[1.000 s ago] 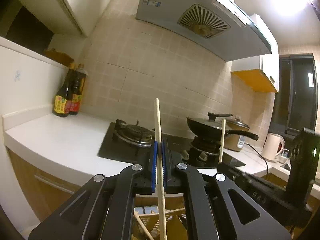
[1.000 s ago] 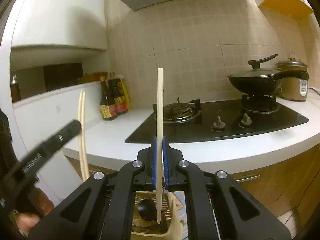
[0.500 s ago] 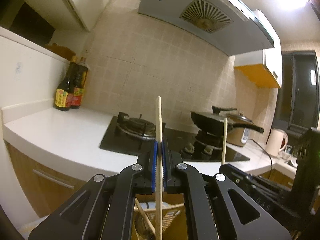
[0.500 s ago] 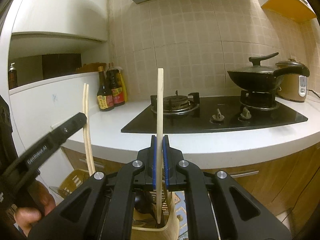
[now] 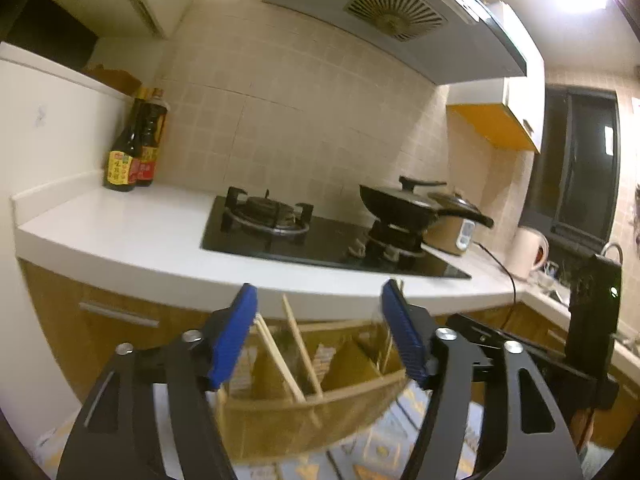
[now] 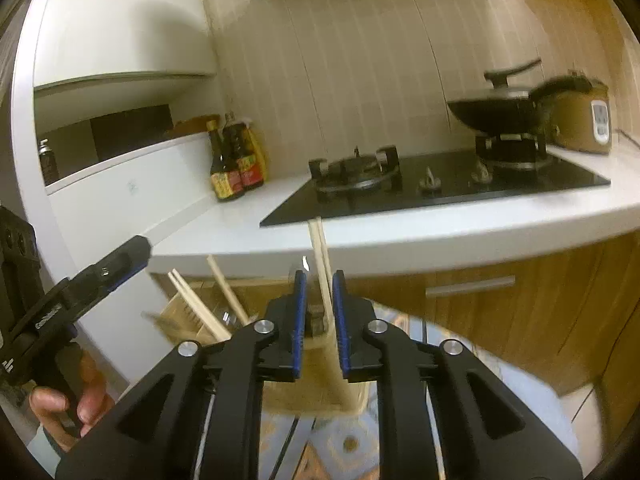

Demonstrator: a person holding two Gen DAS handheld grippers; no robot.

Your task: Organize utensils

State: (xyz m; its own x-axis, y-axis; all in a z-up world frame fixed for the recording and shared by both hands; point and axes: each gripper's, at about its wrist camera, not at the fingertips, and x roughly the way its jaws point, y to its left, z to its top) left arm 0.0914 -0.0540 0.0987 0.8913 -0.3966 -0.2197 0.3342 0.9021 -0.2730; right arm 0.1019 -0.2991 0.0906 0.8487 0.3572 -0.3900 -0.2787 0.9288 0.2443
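The left gripper (image 5: 318,334) is opening, its blue pads spread wide with nothing between them; wooden chopsticks (image 5: 298,350) lean in the woven holder (image 5: 320,412) below. The right gripper (image 6: 319,318) is opening too, one chopstick (image 6: 324,276) loose between its pads, tilted over the holder. Dark bottles (image 6: 232,164) at the countertop's back corner carry yellow and red labels, unreadable.
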